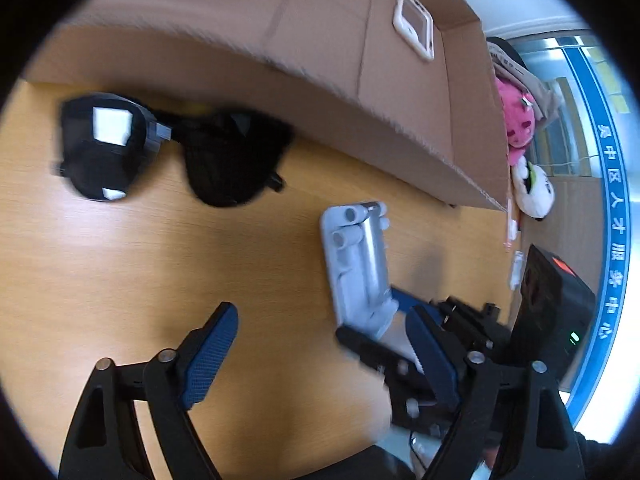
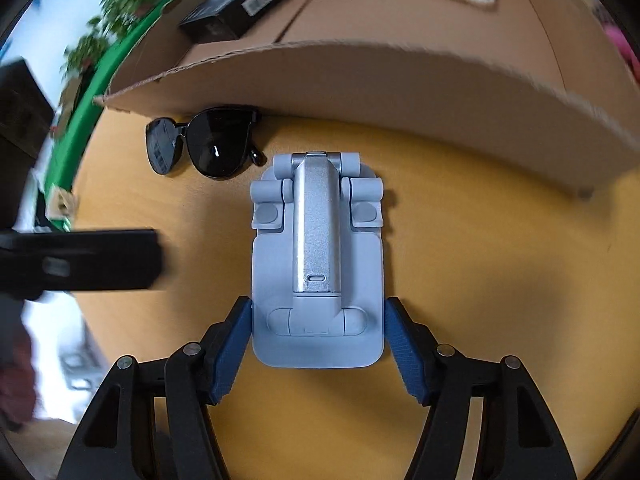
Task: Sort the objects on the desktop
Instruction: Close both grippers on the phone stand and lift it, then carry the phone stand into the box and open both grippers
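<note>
A grey folding phone stand [image 2: 318,264] sits between the blue pads of my right gripper [image 2: 318,344], which is shut on its near end above the wooden desk; in the left wrist view the stand [image 1: 358,264] shows held at the right. Black sunglasses [image 1: 168,148] lie on the desk against the cardboard box wall, also seen in the right wrist view [image 2: 204,142]. My left gripper [image 1: 320,356] is open and empty, a little short of the sunglasses. A white phone case [image 1: 414,24] lies inside the box [image 1: 320,60].
A black carton [image 2: 232,6] lies in the box's left part. Pink and white plush toys [image 1: 520,128] sit beyond the box's right end. A black device [image 1: 556,304] stands at the desk's right edge. Green plants [image 2: 120,4] are at far left.
</note>
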Tool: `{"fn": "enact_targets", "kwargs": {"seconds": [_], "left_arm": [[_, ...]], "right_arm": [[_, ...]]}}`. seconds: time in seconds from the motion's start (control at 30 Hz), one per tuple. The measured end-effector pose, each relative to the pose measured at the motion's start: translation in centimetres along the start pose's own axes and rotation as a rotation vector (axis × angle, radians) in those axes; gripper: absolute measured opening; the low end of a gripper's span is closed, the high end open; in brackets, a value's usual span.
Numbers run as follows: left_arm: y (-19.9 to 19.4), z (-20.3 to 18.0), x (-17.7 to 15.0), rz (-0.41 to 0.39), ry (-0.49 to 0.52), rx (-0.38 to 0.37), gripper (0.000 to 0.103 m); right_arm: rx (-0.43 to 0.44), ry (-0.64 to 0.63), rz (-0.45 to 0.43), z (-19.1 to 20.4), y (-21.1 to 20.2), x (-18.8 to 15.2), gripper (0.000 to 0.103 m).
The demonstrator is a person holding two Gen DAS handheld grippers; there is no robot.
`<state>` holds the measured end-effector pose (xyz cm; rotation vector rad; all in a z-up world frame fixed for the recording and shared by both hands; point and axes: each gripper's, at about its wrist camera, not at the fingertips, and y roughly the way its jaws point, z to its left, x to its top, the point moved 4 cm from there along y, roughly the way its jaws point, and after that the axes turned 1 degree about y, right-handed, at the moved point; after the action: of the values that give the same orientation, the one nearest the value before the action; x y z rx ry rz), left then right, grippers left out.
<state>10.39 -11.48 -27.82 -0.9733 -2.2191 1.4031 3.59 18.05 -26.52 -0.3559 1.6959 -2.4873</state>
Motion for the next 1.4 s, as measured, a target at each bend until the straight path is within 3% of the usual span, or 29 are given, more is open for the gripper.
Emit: {"fn": "enact_targets", "kwargs": {"seconds": [0.07,0.2,0.23,0.47,0.63,0.9,1.2,1.23,1.27,1.4], "left_arm": [[1.4,0.0,0.1,0.023,-0.028,-0.023,0.080],[2.3,-0.9,-0.1,0.034,-0.029,-0.068,0.046],[2.1,-1.3,-0.1,0.027,-0.017,-0.078,0.043],[-1.0,-2.7,-0.2,-0.024,0.001,-0.104,0.041],[-4.7,-4.7,1.1,-0.089,0.038,-0.125,0.040],[-10.4,-7.7,5.4,-0.217,0.103,-0.120,0.039],[-12.5,-8.8,10.6,-0.235,0.163,-0.100,0.039],[-12.4,-8.8,11.0,-0.234,0.156,-0.102,0.039],[-12.2,-8.8,11.7,-0.315,0.024,-0.143,0.039],[-10.8,-7.7,13.4,-0.267,0.025,-0.146,0.039]], "right_arm": [[0.044,0.032,0.003,0.1,-0.3,-0.3,0.070],[0.098,0.051,0.001,1.1,-1.4,-1.2,0.070],[0.101,0.050,0.001,1.3,-1.6,-1.2,0.070],[0.134,0.072,-0.028,2.3,-4.1,-0.9,0.070],[0.143,0.049,-0.099,3.4,-8.0,0.0,0.070],[0.139,0.002,-0.241,5.9,-12.9,4.8,0.070],[0.148,0.011,-0.309,6.6,-14.7,10.2,0.070],[0.149,0.016,-0.308,6.5,-14.6,10.7,0.070],[0.149,0.022,-0.304,6.4,-14.3,11.1,0.070],[0.171,0.071,-0.278,5.2,-12.7,12.6,0.070]]}}
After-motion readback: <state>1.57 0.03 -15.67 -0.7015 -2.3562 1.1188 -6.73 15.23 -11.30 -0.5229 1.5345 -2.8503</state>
